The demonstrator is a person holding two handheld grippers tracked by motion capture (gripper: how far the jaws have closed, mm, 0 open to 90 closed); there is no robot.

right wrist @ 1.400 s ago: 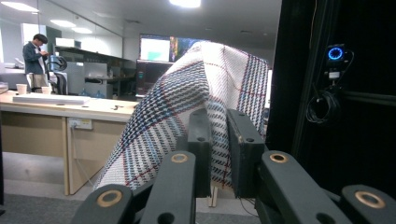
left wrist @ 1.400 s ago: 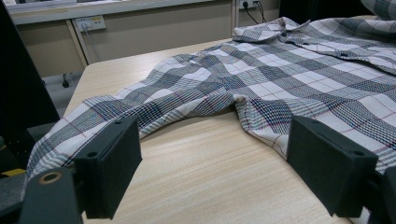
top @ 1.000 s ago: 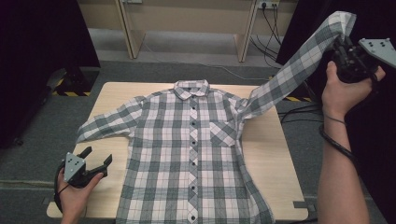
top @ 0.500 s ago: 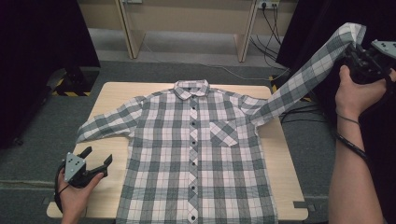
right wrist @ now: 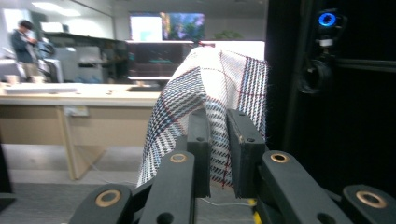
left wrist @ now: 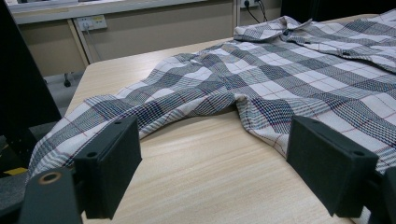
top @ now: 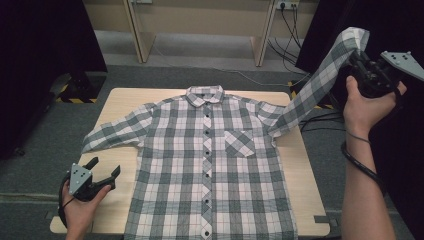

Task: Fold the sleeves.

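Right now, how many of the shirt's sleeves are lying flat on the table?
1. The left sleeve lies flat on the table, near the open left gripper. The right sleeve is lifted off it, its cuff clamped in the right gripper.

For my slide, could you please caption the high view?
Right gripper lifts the plaid shirt's sleeve off the table; open left gripper waits beside the shirt.

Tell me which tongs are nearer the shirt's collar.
Right. The right tongs hold a sleeve cuff raised right of the collar; the left tongs sit open at the table's near-left corner, farther off.
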